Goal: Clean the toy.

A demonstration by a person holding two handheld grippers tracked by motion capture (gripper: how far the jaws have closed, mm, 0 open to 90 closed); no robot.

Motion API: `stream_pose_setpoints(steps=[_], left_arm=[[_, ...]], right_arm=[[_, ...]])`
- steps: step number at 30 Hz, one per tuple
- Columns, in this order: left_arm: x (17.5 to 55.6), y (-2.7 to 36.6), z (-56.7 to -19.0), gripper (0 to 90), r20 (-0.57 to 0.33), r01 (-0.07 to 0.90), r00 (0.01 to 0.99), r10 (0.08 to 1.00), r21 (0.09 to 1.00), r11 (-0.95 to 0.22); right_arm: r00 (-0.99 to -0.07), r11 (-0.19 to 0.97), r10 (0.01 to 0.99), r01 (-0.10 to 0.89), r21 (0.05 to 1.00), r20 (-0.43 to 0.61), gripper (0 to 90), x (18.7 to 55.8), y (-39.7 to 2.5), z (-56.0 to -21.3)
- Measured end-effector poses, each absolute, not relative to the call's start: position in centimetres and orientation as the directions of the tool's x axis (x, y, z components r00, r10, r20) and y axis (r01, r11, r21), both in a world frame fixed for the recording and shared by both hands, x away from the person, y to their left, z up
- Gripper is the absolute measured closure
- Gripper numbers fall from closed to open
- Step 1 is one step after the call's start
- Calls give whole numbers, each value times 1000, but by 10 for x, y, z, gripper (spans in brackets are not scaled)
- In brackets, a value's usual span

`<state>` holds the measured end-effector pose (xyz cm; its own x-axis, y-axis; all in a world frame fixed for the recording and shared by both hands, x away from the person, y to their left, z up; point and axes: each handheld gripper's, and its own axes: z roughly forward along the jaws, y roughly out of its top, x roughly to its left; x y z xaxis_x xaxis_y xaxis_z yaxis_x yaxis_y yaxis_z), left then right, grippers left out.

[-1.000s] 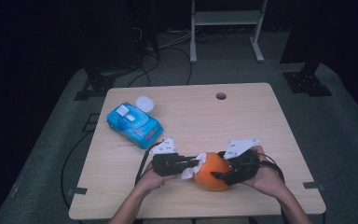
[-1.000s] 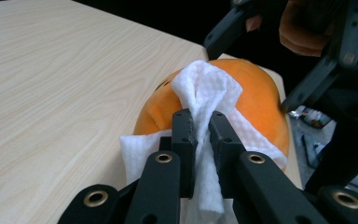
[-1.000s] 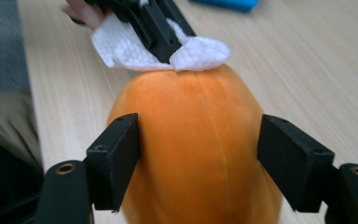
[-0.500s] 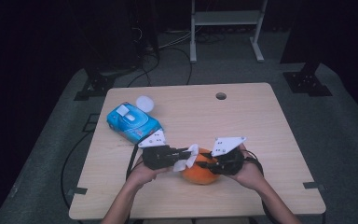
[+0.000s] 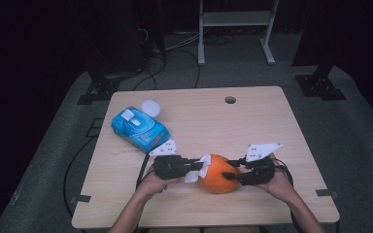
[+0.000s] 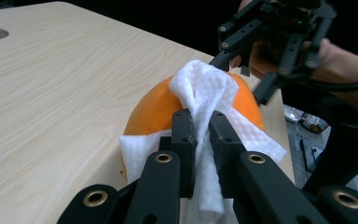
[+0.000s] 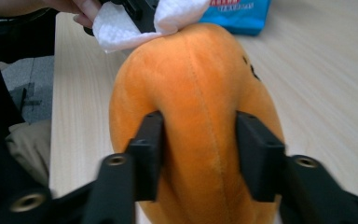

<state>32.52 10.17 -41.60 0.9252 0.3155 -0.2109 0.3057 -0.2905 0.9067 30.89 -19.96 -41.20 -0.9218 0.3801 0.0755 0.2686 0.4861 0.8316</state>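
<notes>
On the pale wooden bench [image 5: 272, 126], at about ten o'clock from its middle in the high view, lies a blue soft pack of wet wipes with a white flap lid [image 5: 140, 128]; a small round white lid-like disc [image 5: 151, 107] sits just beside its far end. In the right gripper view the blue pack [image 7: 235, 14] shows at twelve o'clock, behind the fruit-shaped toy.

Next, towards the near edge at about seven o'clock from the bench's middle, the left tongs [image 5: 197, 166] come in from the person's left hand [image 5: 150, 183]. Their two black jaws are pressed together on a white, dimpled paper wipe [image 6: 205, 100], pinching a fold of it; in the left gripper view the wipe drapes over the top of the toy and hangs down between the jaws. In the high view the wipe [image 5: 197, 169] touches the toy's nine o'clock side.

The round orange plush toy with stitched seams [image 5: 218, 173] rests on the bench near the front edge, at about six o'clock from the middle, between the two tongs. In the left gripper view the orange toy [image 6: 154, 109] sits under the wipe.

At the toy's three o'clock side, the right tongs [image 5: 230, 170] clamp it: in the right gripper view the jaws stand apart and press into the plush [image 7: 196, 116] on both sides, denting it. The person's right hand [image 5: 277, 182] holds them from the bench's five o'clock edge. In the left gripper view the right tongs [image 6: 240, 73] reach the toy from one o'clock.
</notes>
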Motion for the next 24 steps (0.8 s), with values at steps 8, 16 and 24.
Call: stream_pose_setpoints(steps=[8,16,24], left_arm=[[321,96,-415,824,-210,310,922,325,903,-296],[323,101,-410,825,-218,317,919,329,905,-285],[318,99,-390,824,-189,266,940,285,927,-262]], right_arm=[[-859,590,507,288,755,-68,301,277,-172,-393],[-877,579,477,267,771,-55,663,287,-172,-400],[-921,536,387,190,823,-39,689,289,-165,-401]])
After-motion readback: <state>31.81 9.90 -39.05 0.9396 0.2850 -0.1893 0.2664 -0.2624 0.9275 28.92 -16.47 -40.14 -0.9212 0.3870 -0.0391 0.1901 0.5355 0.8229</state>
